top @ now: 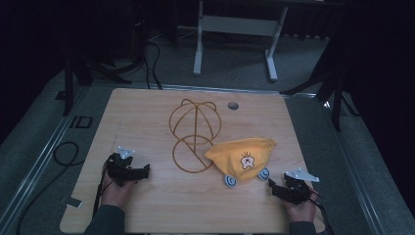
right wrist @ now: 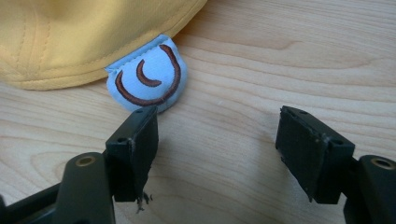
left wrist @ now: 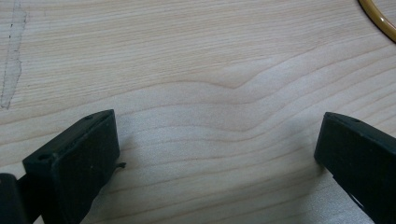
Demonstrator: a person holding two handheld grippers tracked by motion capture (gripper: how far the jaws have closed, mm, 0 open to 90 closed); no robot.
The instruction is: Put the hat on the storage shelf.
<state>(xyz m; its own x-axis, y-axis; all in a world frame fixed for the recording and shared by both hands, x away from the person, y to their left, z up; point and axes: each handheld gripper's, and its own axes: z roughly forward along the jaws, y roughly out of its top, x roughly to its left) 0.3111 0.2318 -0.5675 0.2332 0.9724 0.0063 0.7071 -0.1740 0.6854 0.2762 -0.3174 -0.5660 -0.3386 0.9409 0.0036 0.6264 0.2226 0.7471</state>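
Note:
A yellow cap [top: 243,155] with a cartoon face and two light blue ears lies on the wooden table [top: 147,112], right of centre. One blue ear [right wrist: 148,77] shows close in the right gripper view, just beyond my right gripper [right wrist: 217,135], whose jaws stand wide apart with bare wood between them. In the high view my right gripper [top: 275,186] rests near the front right edge, a little right of the cap. A gold wire hat stand [top: 194,133] sits mid-table, touching the cap's left side. My left gripper [top: 143,172] lies at the front left, open over bare wood [left wrist: 217,135].
A small grey round inset [top: 233,105] sits in the table's far side. A curve of the wire stand [left wrist: 379,19] crosses the left gripper view's top right corner. Beyond the table stands a white frame [top: 235,29] on the dark floor, with cables at the left.

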